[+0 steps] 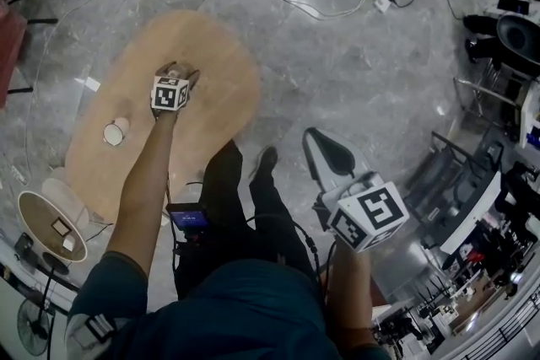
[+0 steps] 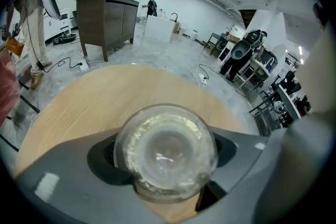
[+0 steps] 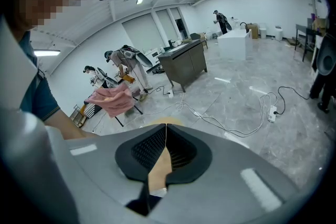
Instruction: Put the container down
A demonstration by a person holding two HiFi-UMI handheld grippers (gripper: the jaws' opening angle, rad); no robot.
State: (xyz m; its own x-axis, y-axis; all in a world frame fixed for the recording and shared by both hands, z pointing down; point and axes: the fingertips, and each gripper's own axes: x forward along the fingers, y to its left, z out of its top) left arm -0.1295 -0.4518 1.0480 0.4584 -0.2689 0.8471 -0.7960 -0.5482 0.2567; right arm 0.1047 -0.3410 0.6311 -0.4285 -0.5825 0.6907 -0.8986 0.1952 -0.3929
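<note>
Container (image 2: 165,152) gripped between left gripper (image 2: 166,157) fingers (image 2: 68,176) (above wooden table (image 2: 105,97)); right gripper (image 3: 165,127) fingers (image 3: 185,153) closed, empty.

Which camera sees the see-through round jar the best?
The left gripper view. The clear round container fills the middle, clamped between the fingers of the left gripper, the round wooden table behind it. In the head view that gripper and its marker cube hide nearly all of it. The right gripper view does not show it.
</note>
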